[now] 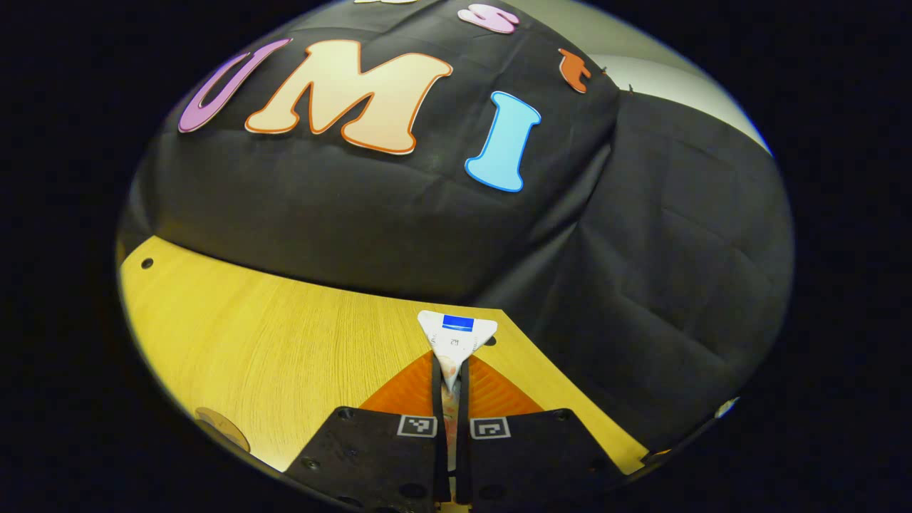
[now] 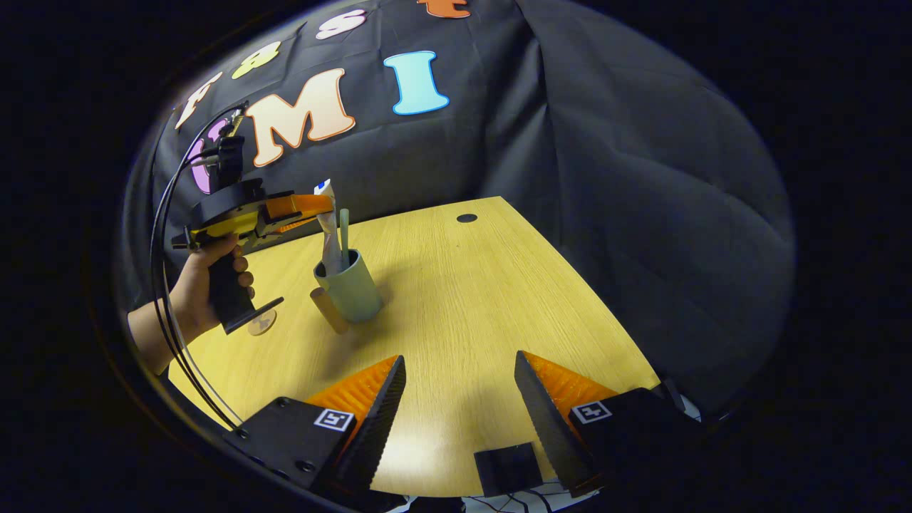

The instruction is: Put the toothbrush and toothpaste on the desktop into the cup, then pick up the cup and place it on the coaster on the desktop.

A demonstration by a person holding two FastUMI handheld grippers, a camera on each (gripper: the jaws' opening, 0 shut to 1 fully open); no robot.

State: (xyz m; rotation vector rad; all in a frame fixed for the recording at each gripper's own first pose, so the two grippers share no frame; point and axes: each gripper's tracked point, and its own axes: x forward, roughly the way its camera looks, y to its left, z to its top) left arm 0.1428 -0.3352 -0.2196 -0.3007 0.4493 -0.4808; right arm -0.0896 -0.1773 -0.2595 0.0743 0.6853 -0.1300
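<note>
A wooden table (image 2: 456, 306) carries a cup (image 2: 353, 288) and coaster (image 2: 329, 311).

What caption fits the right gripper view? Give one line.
Left gripper lowers toothpaste into the cup beside the toothbrush; right gripper waits open.

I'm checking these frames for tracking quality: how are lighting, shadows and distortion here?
Left gripper view: fisheye bends the desk edge; the toothpaste looks sharp. Right gripper view: even overhead light, a soft shadow right of the cup, mild glare on the desk near the right gripper.

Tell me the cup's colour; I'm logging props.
Pale grey-green cup, clearest in the right gripper view.
</note>
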